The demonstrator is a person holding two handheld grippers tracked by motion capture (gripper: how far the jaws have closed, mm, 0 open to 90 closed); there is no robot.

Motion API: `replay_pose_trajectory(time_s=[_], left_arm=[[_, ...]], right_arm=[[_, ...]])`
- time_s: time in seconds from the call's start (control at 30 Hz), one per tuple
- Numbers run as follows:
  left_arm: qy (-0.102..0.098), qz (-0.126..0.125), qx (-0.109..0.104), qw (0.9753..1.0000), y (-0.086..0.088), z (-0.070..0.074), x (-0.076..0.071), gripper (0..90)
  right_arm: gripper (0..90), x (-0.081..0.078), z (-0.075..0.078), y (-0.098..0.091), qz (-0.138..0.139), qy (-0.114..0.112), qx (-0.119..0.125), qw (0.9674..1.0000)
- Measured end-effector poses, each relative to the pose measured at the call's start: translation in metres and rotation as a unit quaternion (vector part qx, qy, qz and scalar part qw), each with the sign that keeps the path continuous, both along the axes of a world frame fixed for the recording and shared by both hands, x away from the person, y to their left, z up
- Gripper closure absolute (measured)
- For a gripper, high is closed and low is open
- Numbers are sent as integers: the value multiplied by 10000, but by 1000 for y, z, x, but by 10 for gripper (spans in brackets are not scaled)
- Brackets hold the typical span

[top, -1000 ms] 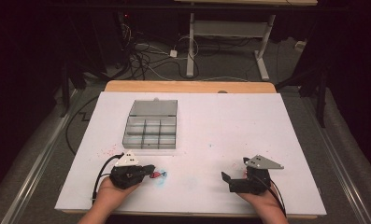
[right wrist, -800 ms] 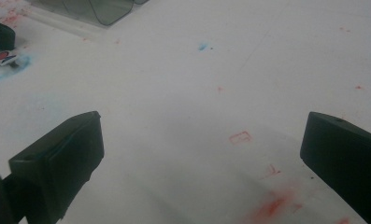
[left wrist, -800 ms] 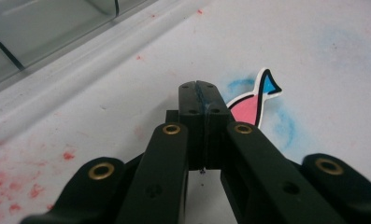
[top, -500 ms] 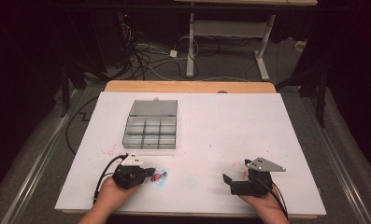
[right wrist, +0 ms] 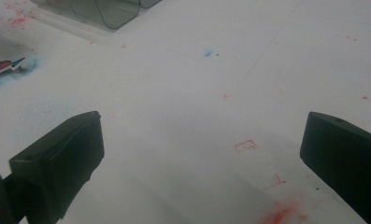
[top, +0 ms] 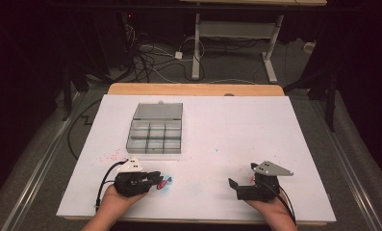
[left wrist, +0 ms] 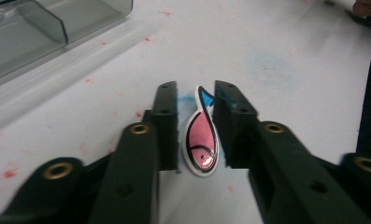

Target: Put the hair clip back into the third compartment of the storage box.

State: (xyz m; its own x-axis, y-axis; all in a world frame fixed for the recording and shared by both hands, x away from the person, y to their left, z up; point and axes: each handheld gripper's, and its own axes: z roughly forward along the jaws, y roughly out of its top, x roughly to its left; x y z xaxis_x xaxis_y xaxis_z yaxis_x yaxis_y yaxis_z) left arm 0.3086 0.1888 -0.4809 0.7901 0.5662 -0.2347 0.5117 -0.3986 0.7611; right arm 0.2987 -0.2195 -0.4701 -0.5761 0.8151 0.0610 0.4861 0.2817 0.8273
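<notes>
Held low over the near left part of the white table sheet [top: 256, 130], the left gripper [left wrist: 196, 122] is seen with its two black jaws set apart and a small pink fish-shaped piece [left wrist: 201, 148] lying between them. The piece is flat on the sheet, its blue tail pointed away from the gripper and its rounded head toward the gripper body. A narrow gap is visible on each side of the piece, so whether either jaw touches it cannot be told; it is not clamped. In the high view the same gripper [top: 156, 178] is held in the person's left hand [top: 112, 204] at the near edge, with the fish piece [top: 165, 181] showing at the jaw tips over a faint blue smudge.

A clear compartment box [top: 155, 131] with its lid raised is placed farther up the sheet, well apart from the piece and beyond the left gripper. Its corner [left wrist: 43, 32] is caught at the upper left of the left gripper view.

At the near right, the right gripper [top: 234, 186] is held in the right hand [top: 270, 209], well apart from the fish piece. Its jaws are spread wide over bare sheet in the right gripper view [right wrist: 202, 149], and nothing is held between them. Red and blue specks are scattered over the sheet.
</notes>
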Motion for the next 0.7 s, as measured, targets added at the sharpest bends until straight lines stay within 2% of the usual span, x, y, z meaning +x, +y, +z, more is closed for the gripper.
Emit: replay_pose_trajectory(time_s=[0.07,0.13,0.17,0.2,0.37,0.6,0.7], left_arm=[[-56,-1,221,9997,-5,-2,1,595],[-65,16,441,9990,-9,-6,1,569],[-60,24,533,9986,-11,-7,1,522],[-39,-11,548,9985,-12,-8,1,517],[-201,-145,757,9968,-17,-9,-1,522],[-368,-220,910,9949,-21,-9,-5,663],[-406,-237,926,9946,-21,-9,-6,673]], right_arm=[[6,0,-1,0,8,50,-25,10000],[6,0,-1,1,11,41,-34,10000],[6,0,0,0,-1,26,-36,10000],[5,-1,0,0,-9,3,-36,10000],[3,-2,-1,-6,-116,-23,-67,9999],[3,-4,2,-15,-228,-103,-33,9997],[4,-4,3,-20,-284,-119,-49,9995]])
